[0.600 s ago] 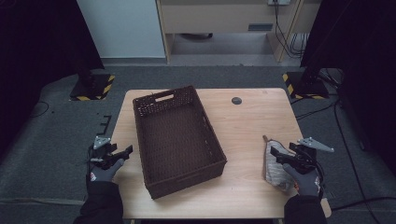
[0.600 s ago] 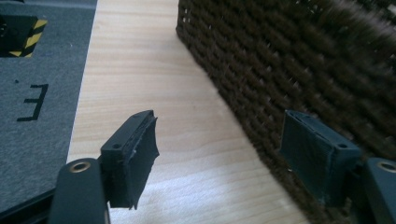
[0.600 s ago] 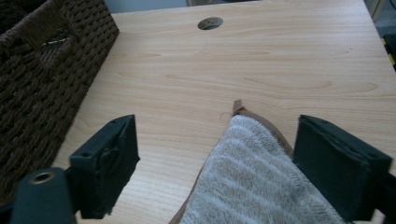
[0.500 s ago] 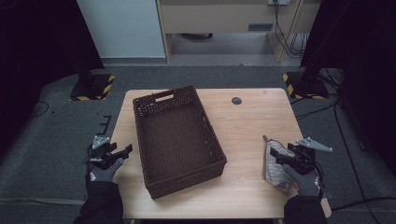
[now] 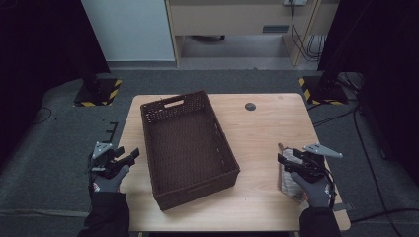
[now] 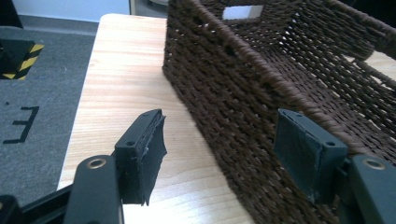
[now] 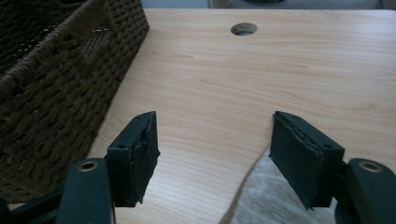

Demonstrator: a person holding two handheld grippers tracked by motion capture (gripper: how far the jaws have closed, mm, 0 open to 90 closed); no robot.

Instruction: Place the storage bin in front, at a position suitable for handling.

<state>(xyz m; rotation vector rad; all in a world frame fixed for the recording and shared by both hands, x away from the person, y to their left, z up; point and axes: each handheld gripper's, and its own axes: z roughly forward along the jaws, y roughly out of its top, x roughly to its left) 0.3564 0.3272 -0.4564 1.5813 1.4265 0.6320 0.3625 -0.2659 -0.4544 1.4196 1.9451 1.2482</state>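
Cloth [image 5: 291,180] sitting at the table's 4 o'clock corner, right under the right gripper [image 5: 286,160], jaws wide and empty; left gripper [image 5: 129,157] also wide, way off by the basket [image 5: 197,173]

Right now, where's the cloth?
High view: the cloth lies at the table's right edge, under the right gripper, apart from the basket.
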